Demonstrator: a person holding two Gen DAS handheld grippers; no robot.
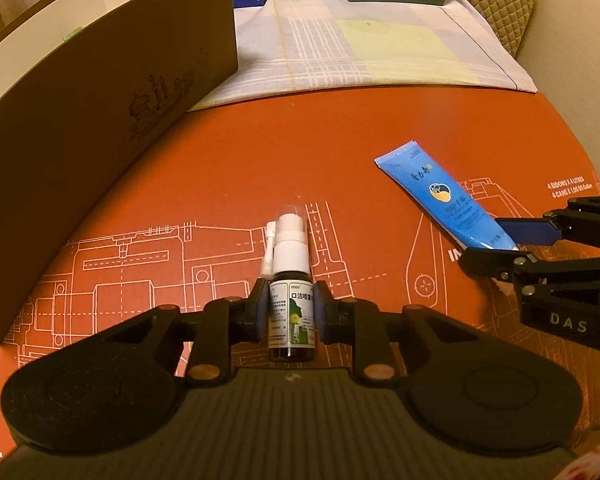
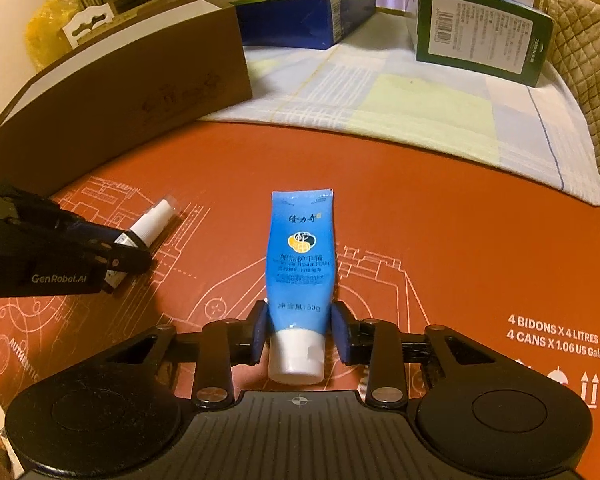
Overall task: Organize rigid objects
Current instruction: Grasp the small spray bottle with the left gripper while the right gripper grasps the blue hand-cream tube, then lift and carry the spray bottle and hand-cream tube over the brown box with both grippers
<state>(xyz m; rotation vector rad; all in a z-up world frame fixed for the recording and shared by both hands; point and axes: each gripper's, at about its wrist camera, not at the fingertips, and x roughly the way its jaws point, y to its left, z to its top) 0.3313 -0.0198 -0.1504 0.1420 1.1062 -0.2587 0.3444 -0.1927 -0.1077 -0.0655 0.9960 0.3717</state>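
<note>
Orange printed tabletop [image 2: 420, 216], checked cloth [image 2: 380, 96] behind, open brown box [image 1: 100, 92] at left. Left tool [image 1: 290, 308] closed down on spray bottle [image 1: 291, 280], pads against its sides; bottle lay on tabletop near box. Right tool [image 2: 300, 332] narrowed round blue tube [image 2: 300, 256] near white cap; pads looked touching, firm grip uncertain. Box interior mostly hidden; nothing seen inside. Judged early: both items gripped, neither lifted nor stowed yet.
</note>
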